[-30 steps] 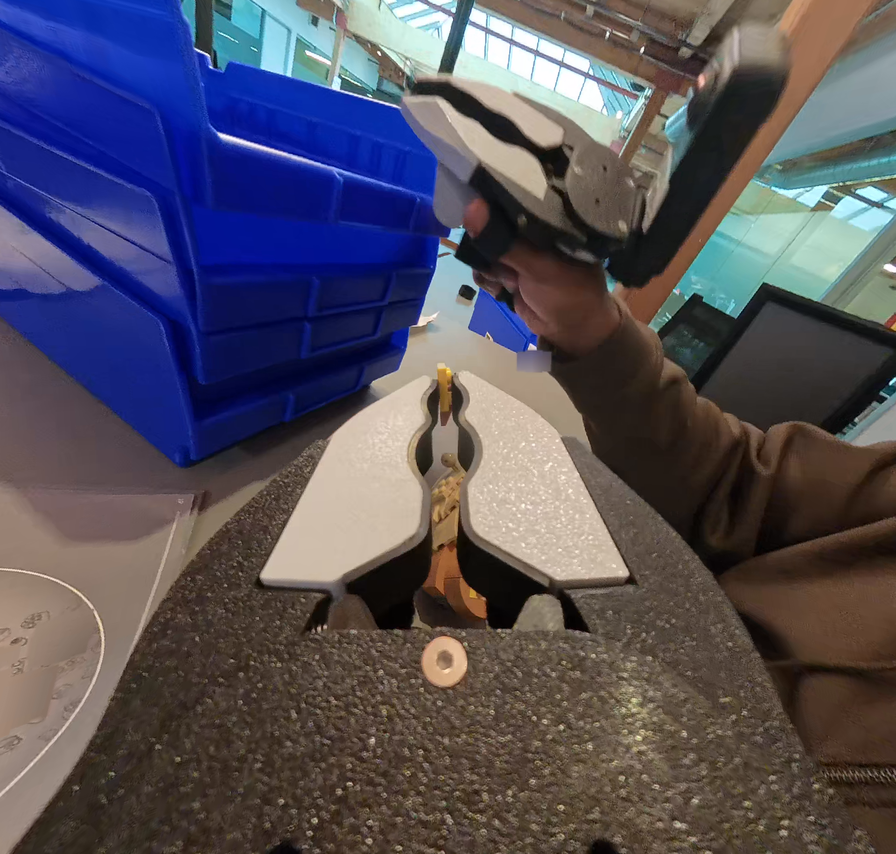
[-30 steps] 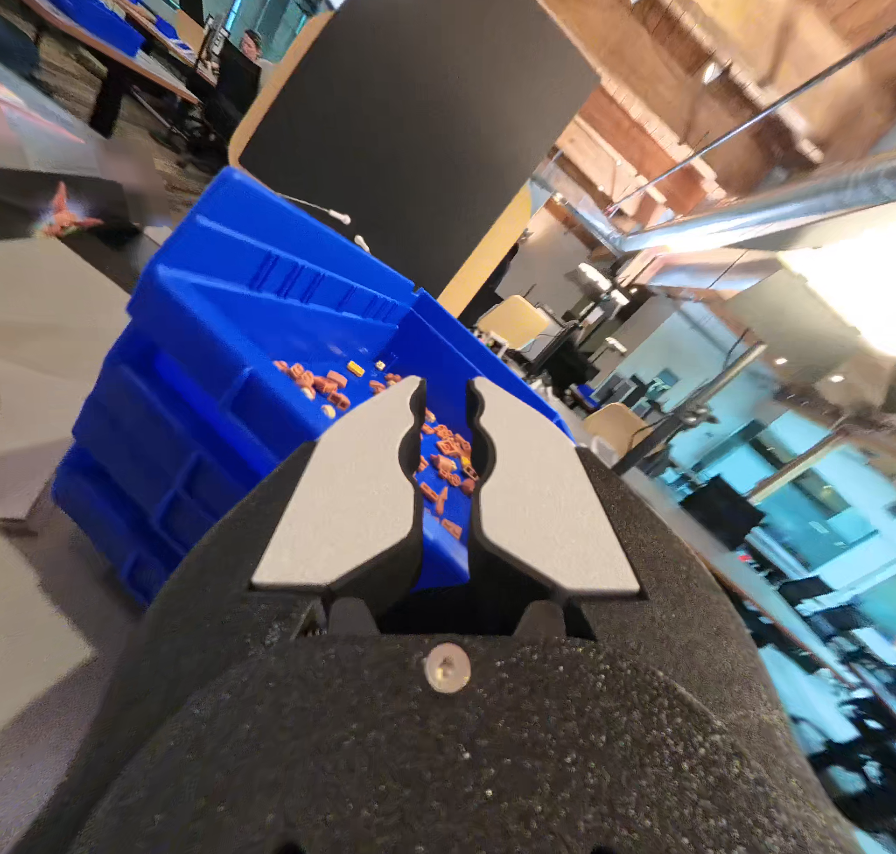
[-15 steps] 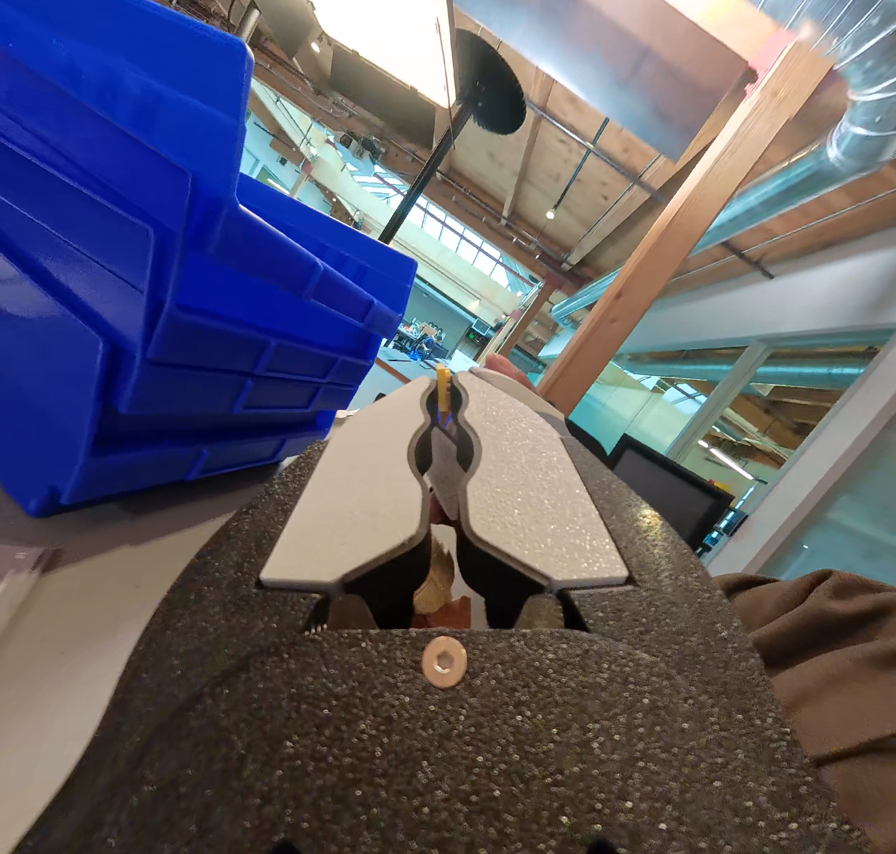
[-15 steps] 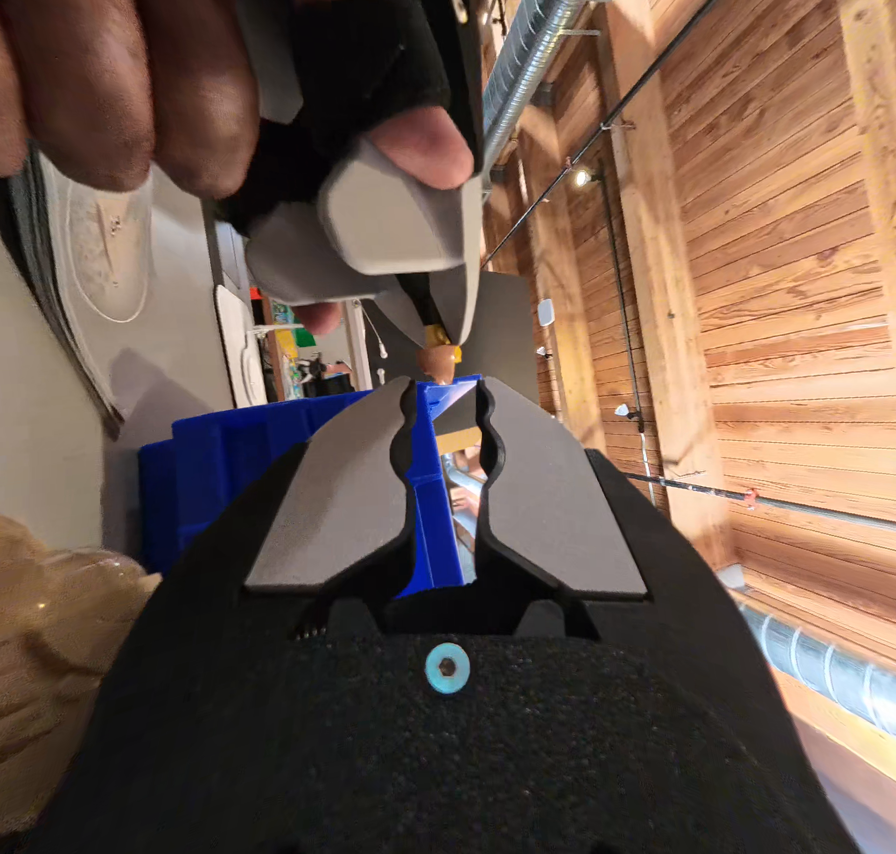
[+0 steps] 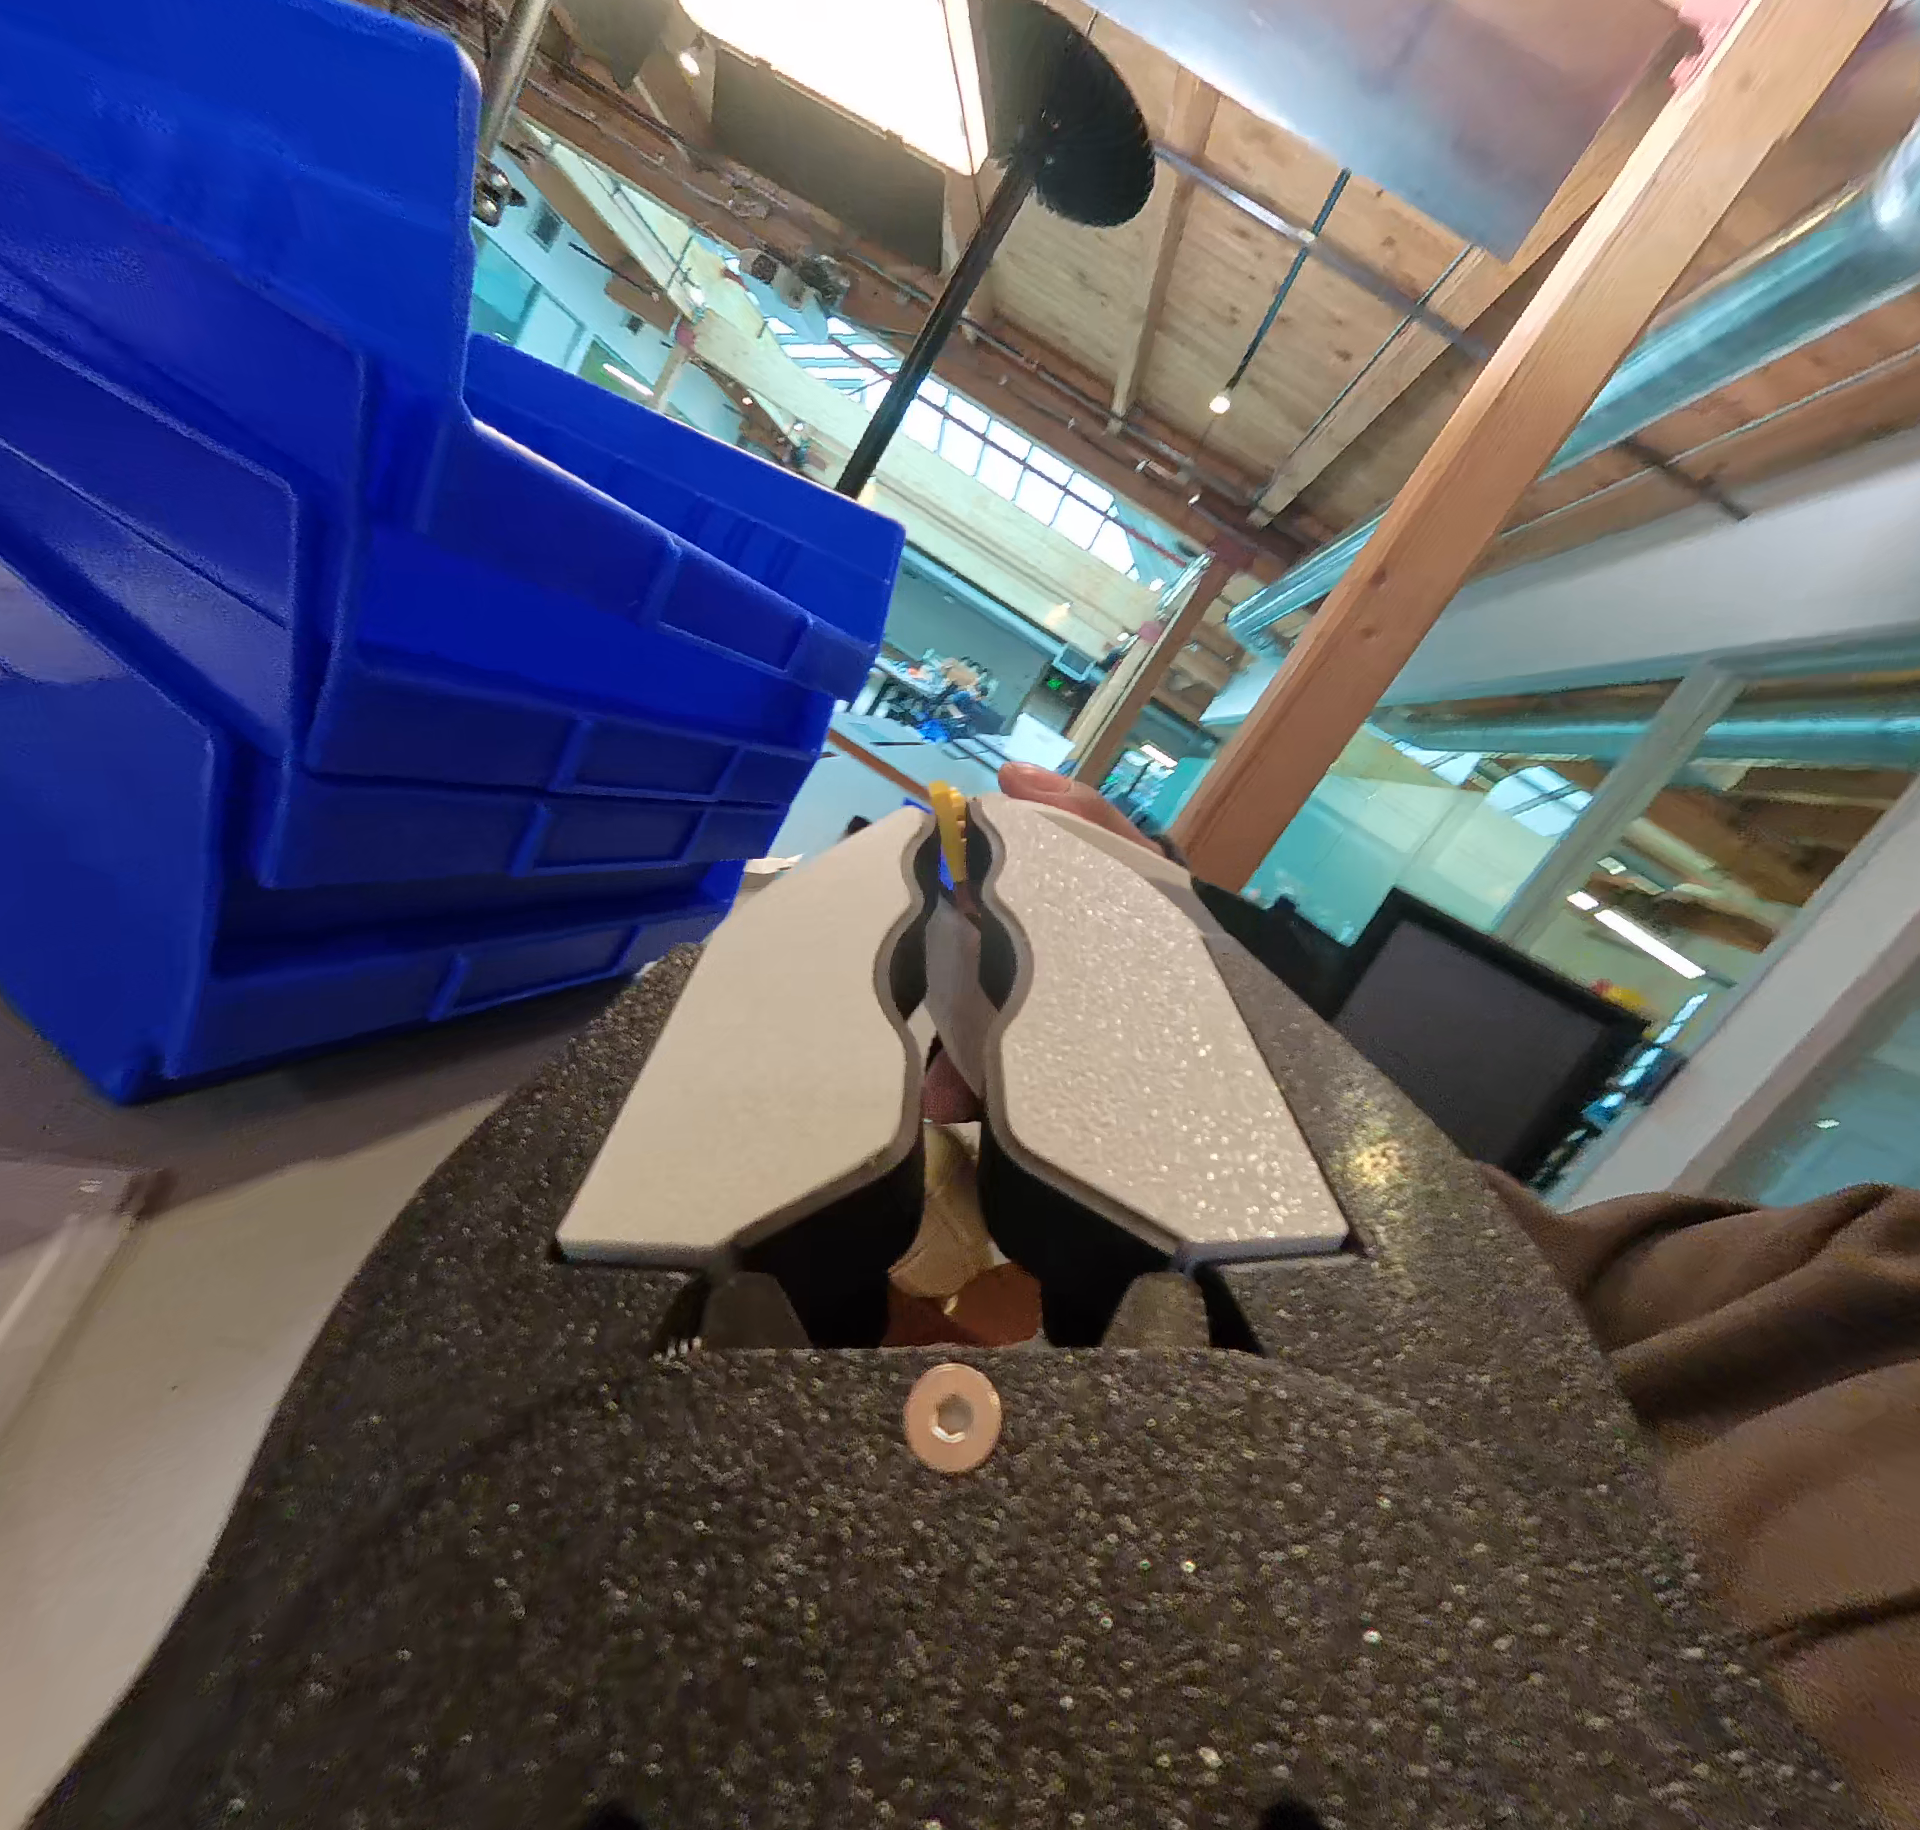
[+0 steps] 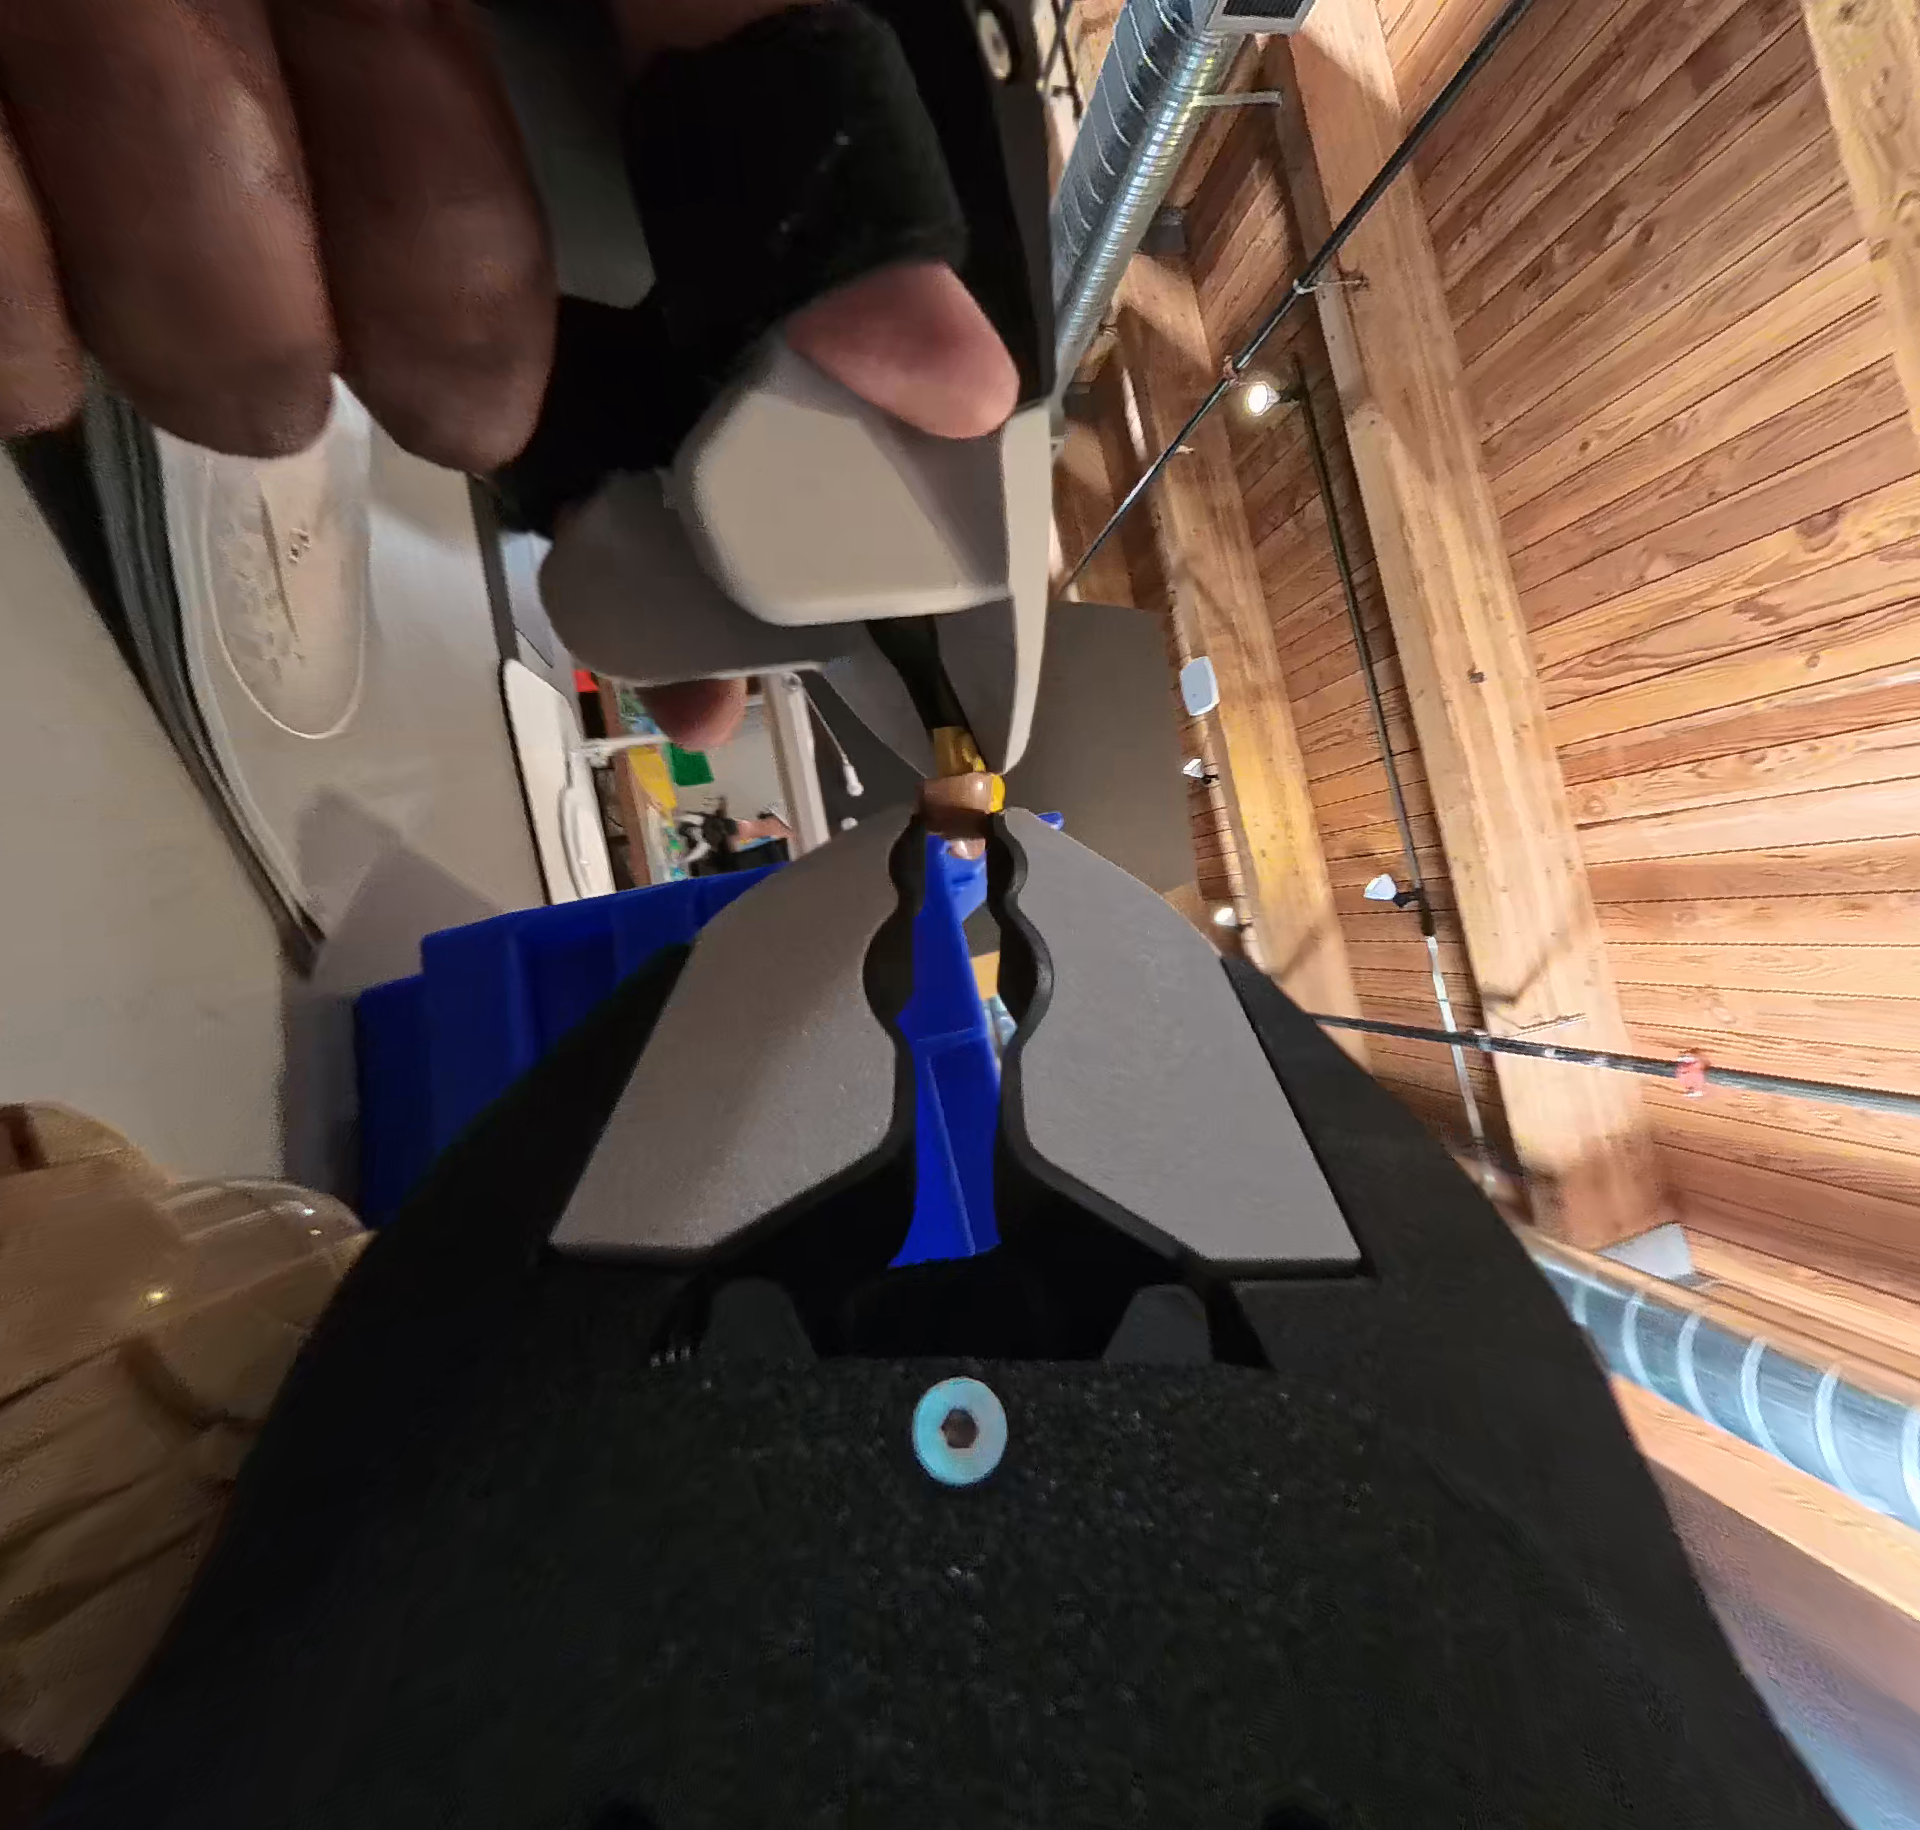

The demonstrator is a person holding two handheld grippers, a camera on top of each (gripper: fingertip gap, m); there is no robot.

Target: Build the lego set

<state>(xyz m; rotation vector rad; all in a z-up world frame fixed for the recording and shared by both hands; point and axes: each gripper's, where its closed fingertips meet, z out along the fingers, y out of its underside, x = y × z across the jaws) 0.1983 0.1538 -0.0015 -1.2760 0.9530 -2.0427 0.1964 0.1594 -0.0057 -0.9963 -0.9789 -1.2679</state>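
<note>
1. The left wrist view shows the left tool clamped on a yellow lego piece at its tips, with stacked blue bins on the desk at its far left.
2. Only the right wrist view shows a tan piece joined to the yellow one, between the two tools.
3. The right tool has its fingers a little apart around that tan piece; whether they grip it I cannot tell.

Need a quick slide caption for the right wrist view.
Right hand-held gripper closes on a small brown piece held by the left hand-held gripper, blue bin behind.
</note>
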